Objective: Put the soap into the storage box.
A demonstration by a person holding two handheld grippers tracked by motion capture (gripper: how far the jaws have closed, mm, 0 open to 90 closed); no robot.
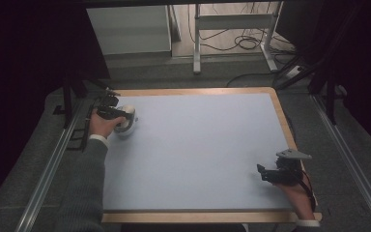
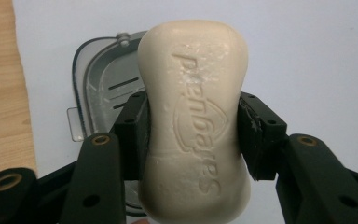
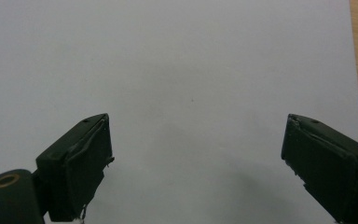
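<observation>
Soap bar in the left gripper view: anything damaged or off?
Minor only. The soap bar has scuffed, flaky marks over its stamped lettering near the top. The soap dish beneath shows whitish residue. The left gripper clamps the bar squarely at its waist; nothing spilled.

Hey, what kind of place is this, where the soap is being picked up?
Likely a lab or recording workspace, not a bathroom: a wood-edged table with a pale blue top, metal rails alongside, loose cables on the floor behind. The left gripper holds the soap bar over a soap dish.
</observation>
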